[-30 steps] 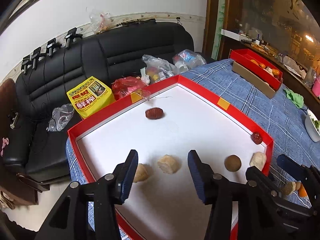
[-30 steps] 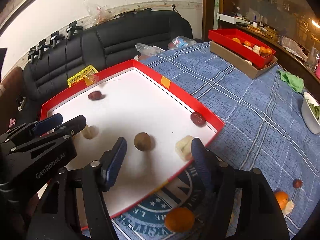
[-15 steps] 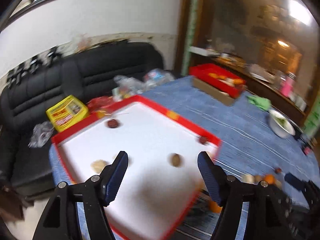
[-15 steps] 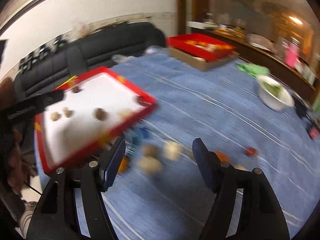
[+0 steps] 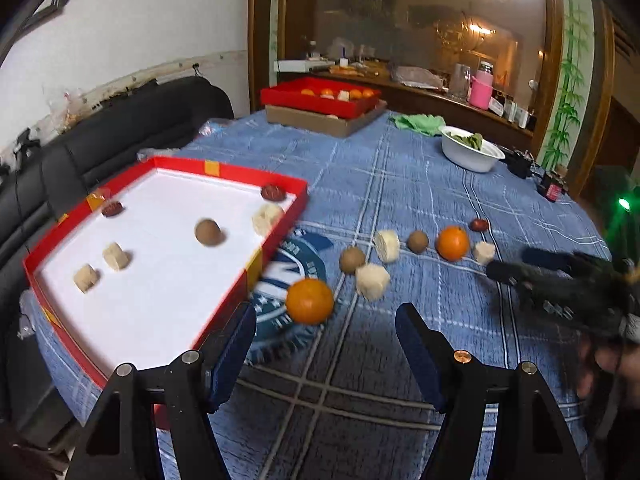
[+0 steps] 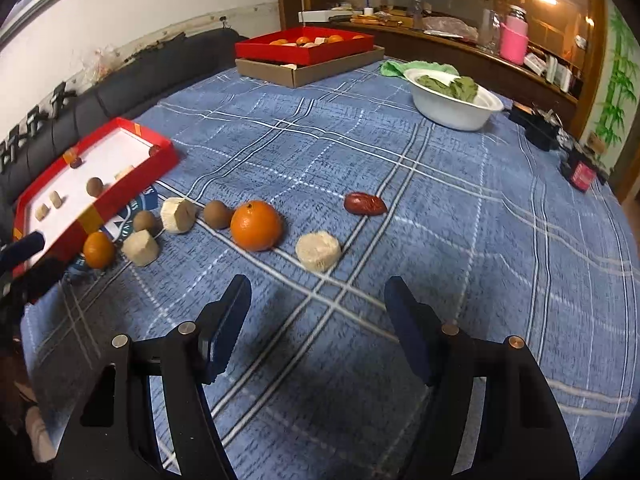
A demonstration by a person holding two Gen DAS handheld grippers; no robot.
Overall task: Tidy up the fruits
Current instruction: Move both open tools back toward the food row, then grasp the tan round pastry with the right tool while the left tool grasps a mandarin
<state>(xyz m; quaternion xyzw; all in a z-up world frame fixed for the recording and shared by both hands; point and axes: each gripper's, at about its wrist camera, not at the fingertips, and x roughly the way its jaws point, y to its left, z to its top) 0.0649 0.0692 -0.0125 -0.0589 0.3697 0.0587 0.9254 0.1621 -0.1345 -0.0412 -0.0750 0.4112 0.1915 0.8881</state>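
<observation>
Both grippers, left (image 5: 324, 350) and right (image 6: 316, 320), hang open and empty above the blue tablecloth (image 6: 460, 220). Six pieces already lie in the near red tray (image 5: 280, 232) on the left; about eight, oranges (image 6: 256, 225) included, remain loose just right of it.

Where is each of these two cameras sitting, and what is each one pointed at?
Left wrist: rides the left gripper, looking down over its open jaws at the red tray and nearest orange; the right gripper shows too.
Right wrist: rides the right gripper, jaws open, facing the pale round chunk on the blue tablecloth.
Shared: tray, fruit row, white bowl.
</observation>
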